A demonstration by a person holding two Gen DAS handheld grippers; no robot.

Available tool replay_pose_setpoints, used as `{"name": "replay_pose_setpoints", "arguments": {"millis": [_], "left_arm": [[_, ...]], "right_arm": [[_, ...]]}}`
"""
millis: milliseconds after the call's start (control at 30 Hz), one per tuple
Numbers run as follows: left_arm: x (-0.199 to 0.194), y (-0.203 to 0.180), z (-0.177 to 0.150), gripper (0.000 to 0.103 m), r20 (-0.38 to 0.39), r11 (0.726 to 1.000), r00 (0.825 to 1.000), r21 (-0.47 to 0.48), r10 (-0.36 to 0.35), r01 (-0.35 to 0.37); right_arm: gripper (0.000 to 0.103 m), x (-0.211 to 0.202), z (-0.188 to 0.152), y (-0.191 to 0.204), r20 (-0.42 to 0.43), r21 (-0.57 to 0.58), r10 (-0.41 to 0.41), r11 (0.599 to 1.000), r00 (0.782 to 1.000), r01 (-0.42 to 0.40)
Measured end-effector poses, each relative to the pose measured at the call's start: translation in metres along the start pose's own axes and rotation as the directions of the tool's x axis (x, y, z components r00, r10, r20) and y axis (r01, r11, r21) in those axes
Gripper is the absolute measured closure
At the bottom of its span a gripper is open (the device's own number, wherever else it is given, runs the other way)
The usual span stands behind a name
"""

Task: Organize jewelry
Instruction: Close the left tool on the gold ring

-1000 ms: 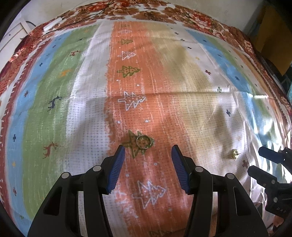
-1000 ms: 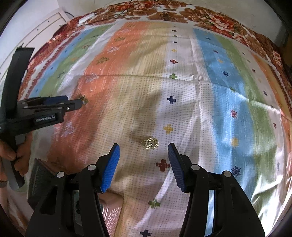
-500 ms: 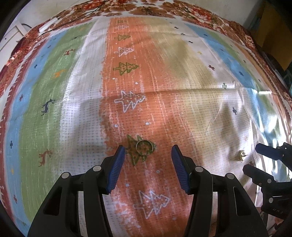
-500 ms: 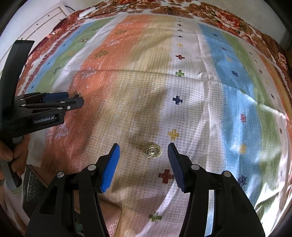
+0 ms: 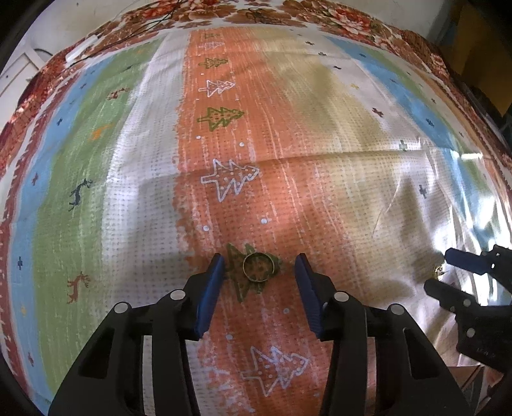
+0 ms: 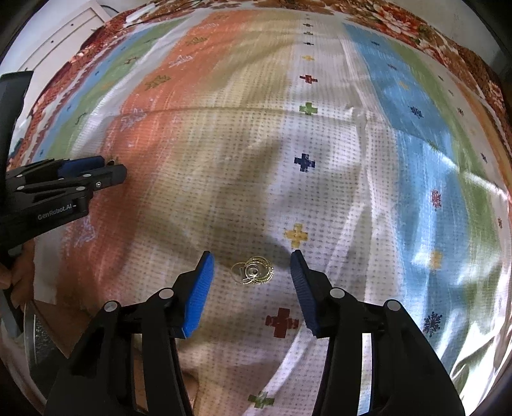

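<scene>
A gold ring point(image 5: 258, 267) lies flat on the orange stripe of the cloth, over a green tree print. My left gripper point(image 5: 258, 267) is open, its blue pads either side of the ring, just above the cloth. A small gold coiled piece, an earring or chain point(image 6: 253, 272), lies on the white dotted stripe. My right gripper point(image 6: 250, 265) is open with that piece between its fingertips. The right gripper also shows in the left wrist view point(image 5: 443, 267), with the gold piece point(image 5: 437, 270) at its tips. The left gripper shows in the right wrist view point(image 6: 105, 171).
The striped, patterned cloth point(image 5: 320, 128) covers the whole surface, with a crease across its middle. A floral border point(image 5: 288, 12) runs along the far edge. A brown box or tray corner point(image 6: 48, 332) sits at the near left, partly hidden. A white cabinet point(image 6: 64, 28) stands at the far left.
Both grippers have moved forward and down toward the cloth. The ring now sits between the left pads and the gold piece between the right pads. Neither piece has moved.
</scene>
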State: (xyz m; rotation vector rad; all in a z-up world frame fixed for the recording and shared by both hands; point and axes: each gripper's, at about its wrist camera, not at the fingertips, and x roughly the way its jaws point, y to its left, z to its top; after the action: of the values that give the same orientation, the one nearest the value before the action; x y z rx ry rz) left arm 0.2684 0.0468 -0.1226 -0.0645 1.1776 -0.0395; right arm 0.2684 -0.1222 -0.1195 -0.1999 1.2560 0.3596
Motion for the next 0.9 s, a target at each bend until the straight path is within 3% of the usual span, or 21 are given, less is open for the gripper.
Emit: {"name": "replay_pose_setpoints", "arguments": {"millis": [100, 200, 433, 500, 900], "left_arm": [[0.000, 0.001, 0.000, 0.061, 0.000, 1.000, 1.000, -0.001, 0.005, -0.005], [0.000, 0.003, 0.000, 0.066, -0.001, 1.000, 1.000, -0.012, 0.012, -0.012], [0.000, 0.004, 0.000, 0.079, 0.005, 1.000, 1.000, -0.009, 0.026, -0.026], [-0.001, 0.004, -0.001, 0.084, 0.008, 1.000, 1.000, -0.006, 0.025, -0.025], [-0.004, 0.008, -0.002, 0.084, 0.014, 0.999, 1.000, -0.030, 0.020, -0.019]], "right_arm": [[0.055, 0.001, -0.001, 0.001, -0.003, -0.006, -0.003, 1.000, 1.000, 0.003], [0.065, 0.002, -0.001, 0.001, -0.006, -0.009, -0.011, 1.000, 1.000, 0.011], [0.080, 0.001, -0.001, 0.001, -0.013, -0.027, -0.005, 1.000, 1.000, 0.004], [0.080, 0.000, -0.001, 0.002, -0.016, -0.031, 0.007, 0.999, 1.000, -0.007], [0.085, -0.010, 0.000, 0.003, 0.002, -0.033, 0.023, 0.999, 1.000, -0.023]]}}
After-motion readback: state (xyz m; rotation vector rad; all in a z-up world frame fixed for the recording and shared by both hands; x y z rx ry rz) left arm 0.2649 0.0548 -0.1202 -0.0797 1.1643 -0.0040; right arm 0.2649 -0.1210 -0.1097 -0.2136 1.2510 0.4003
